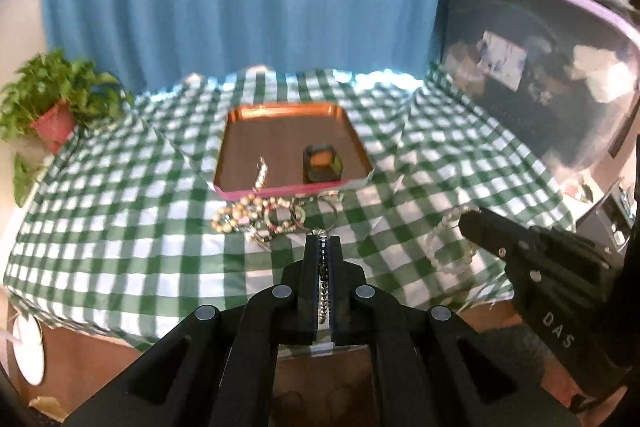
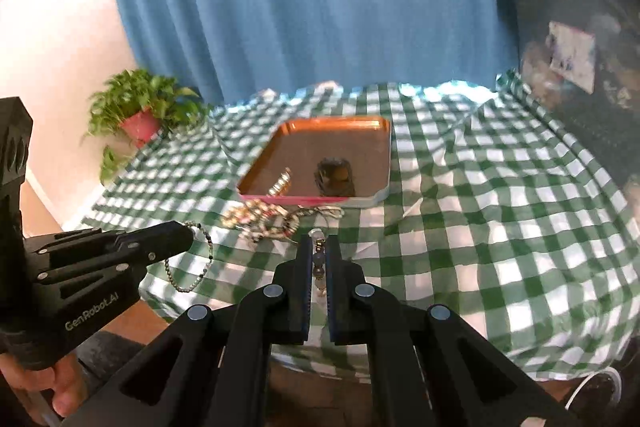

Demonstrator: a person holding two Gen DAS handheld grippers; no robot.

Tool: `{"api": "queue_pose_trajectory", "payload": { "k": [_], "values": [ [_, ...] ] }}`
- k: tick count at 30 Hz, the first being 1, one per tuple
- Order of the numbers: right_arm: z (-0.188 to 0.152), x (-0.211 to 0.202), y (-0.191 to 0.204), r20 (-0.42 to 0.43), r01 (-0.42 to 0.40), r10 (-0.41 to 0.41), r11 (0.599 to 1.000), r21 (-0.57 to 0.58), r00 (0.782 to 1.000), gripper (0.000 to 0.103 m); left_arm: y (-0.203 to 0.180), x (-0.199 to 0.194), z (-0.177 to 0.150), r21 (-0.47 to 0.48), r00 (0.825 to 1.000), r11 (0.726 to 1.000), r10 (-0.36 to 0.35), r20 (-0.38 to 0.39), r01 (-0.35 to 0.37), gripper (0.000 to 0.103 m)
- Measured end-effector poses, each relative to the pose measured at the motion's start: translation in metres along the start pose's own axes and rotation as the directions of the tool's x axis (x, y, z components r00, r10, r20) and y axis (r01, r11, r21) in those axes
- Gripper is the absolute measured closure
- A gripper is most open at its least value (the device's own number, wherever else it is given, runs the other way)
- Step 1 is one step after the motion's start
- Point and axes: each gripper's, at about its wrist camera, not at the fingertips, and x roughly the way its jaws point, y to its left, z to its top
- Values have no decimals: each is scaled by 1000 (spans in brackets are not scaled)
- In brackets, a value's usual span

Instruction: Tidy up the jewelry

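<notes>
Left hand-held gripper pinching dark bead bracelet, loop dangling down

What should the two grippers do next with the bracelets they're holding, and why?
Probably carry both forward over the copper tray and release. The left gripper is shut on a dark beaded bracelet, the right gripper on a clear beaded bracelet; both hang above the checked cloth.

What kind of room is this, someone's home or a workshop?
Probably a home, set up for recording. A green checked tablecloth covers the table, a blue curtain hangs behind it, and a potted plant sits at the table's far left corner.
</notes>
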Motion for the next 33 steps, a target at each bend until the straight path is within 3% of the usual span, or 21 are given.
{"api": "queue_pose_trajectory", "payload": {
  "k": [8, 12, 19, 24, 29, 33],
  "values": [
    [7, -56, 30, 78, -5, 11, 998, -70, 997, 98, 0, -67, 7, -14, 993, 1000, -5, 121, 7, 100],
    [11, -69, 45, 99, 36, -24, 992, -125, 995, 98, 3, -85, 10, -14, 986, 1000, -12, 169, 15, 99],
    [16, -68, 61, 137, 7, 19, 983, -185, 990, 98, 15, -72, 5, -44, 985, 996, -64, 158, 72, 100],
    [16, -60, 62, 169, -6, 34, 986, -164, 985, 98, 23, -58, 2, -49, 983, 994, -85, 164, 94, 100],
    [20, -42, 51, 129, -28, 40, 995, -93, 991, 98, 26, -41, 4, -50, 987, 996, -70, 142, 78, 100],
    [21, -23, 46, 104, 9, 1, 995, -101, 995, 98, 32, -17, 6, -72, 990, 993, -83, 112, 91, 100]
  ]
}}
